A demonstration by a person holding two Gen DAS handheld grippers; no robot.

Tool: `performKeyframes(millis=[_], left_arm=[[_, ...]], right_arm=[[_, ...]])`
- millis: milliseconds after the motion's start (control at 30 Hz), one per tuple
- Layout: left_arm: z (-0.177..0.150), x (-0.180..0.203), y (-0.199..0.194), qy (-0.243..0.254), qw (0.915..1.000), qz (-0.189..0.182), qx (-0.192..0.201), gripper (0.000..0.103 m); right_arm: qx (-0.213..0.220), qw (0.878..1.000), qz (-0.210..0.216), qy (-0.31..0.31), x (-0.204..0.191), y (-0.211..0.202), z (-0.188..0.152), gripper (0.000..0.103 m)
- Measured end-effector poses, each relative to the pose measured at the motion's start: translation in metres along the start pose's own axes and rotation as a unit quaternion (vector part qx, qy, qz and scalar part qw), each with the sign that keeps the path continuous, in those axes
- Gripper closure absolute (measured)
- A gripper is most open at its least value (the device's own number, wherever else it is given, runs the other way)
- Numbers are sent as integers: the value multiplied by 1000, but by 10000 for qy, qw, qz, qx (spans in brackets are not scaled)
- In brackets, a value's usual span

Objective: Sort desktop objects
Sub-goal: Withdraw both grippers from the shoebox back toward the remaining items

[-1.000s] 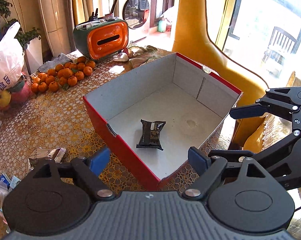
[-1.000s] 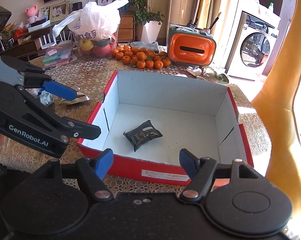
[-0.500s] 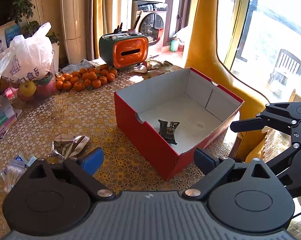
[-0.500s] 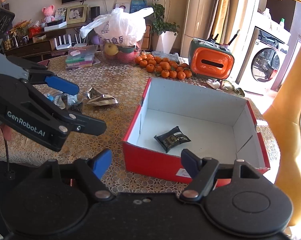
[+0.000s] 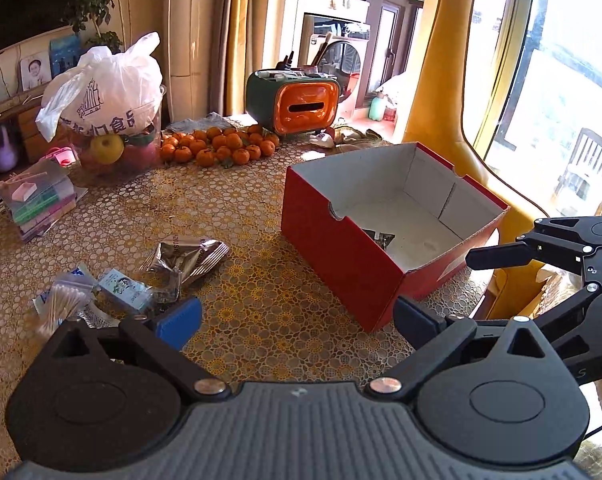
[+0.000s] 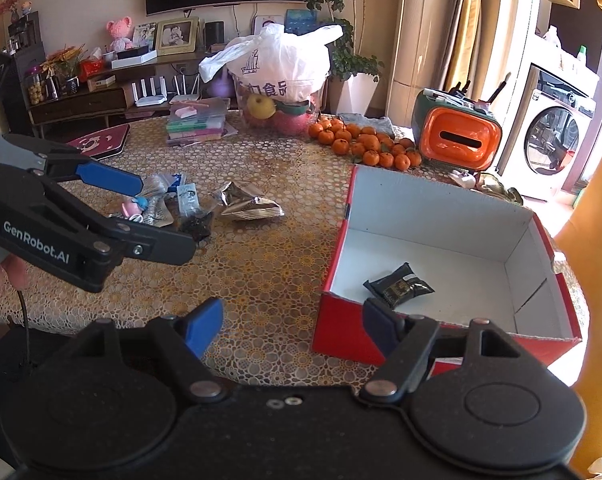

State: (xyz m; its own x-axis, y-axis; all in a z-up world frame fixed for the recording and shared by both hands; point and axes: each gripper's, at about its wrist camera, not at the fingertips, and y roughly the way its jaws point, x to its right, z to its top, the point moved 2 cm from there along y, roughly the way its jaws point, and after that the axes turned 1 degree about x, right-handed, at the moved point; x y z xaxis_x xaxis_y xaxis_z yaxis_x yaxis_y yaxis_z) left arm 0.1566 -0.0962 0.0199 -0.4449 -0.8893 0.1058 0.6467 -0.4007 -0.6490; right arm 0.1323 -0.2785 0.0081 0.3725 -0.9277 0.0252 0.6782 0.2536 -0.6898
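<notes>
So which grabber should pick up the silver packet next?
Probably the left gripper: it is open and empty, close to the silver packet. The right gripper, also open, sits nearer the red box.

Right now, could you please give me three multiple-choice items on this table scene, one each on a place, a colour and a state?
1. Where does the dark packet lie?
A. inside the box
B. beside the oranges
C. on the stack of books

2. What colour is the outside of the box?
A. blue
B. red
C. green

3. How is the left gripper?
A. shut on the silver wrapper
B. shut on the dark packet
C. open with nothing between its fingers

Answers:
1 A, the packet rests on the box's white floor.
2 B, its outer walls are red.
3 C, its jaws have just been opening and stand wide over bare tablecloth, with the silver wrapper lying apart on the table.
</notes>
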Motion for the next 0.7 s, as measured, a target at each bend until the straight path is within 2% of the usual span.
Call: performKeyframes(millis=[633,700], left_arm=[[-60,-68,-29,-414,9979,498,99,0],[-65,-73,-33,-463,9967,635,184,0]], right_arm=[[131,9992,379,32,-44,36,16,26],[155,9989,440,-14,-50,40,18,26]])
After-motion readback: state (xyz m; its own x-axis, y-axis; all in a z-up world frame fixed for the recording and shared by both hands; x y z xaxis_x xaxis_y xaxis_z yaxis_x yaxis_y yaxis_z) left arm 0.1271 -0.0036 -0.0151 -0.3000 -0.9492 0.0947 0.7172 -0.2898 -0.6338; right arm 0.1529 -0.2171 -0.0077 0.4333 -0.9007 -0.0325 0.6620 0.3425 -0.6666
